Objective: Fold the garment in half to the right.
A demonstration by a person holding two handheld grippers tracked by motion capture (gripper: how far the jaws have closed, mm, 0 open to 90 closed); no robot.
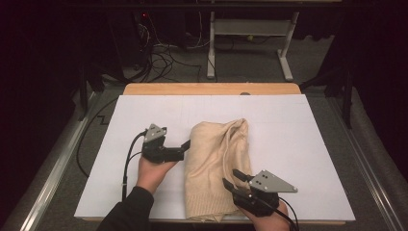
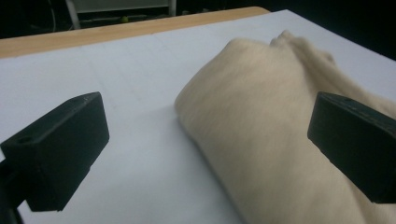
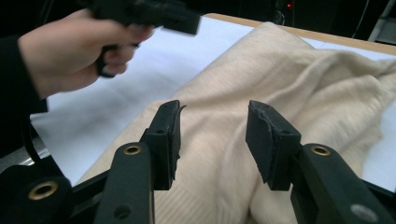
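A cream knitted garment (image 1: 217, 166) lies folded lengthwise on the white sheet (image 1: 288, 139), running from the near edge toward the middle. My left gripper (image 1: 185, 147) is at the garment's left side, jaws wide open, pointing at its upper left edge; the cloth (image 2: 261, 130) sits between and beyond its fingers (image 2: 60, 149). My right gripper (image 1: 232, 177) hovers over the near right part of the garment (image 3: 261, 88), open, with nothing between its fingers (image 3: 163, 140). In the right gripper view the person's hand (image 3: 70, 51) holds the left gripper (image 3: 149, 14) at upper left.
The white sheet covers a wooden table (image 1: 211, 88) whose far edge shows beyond it. Past the table stand a desk frame (image 1: 250, 43) and loose cables (image 1: 163, 57) on the floor. Metal rails (image 1: 53, 168) run along both sides.
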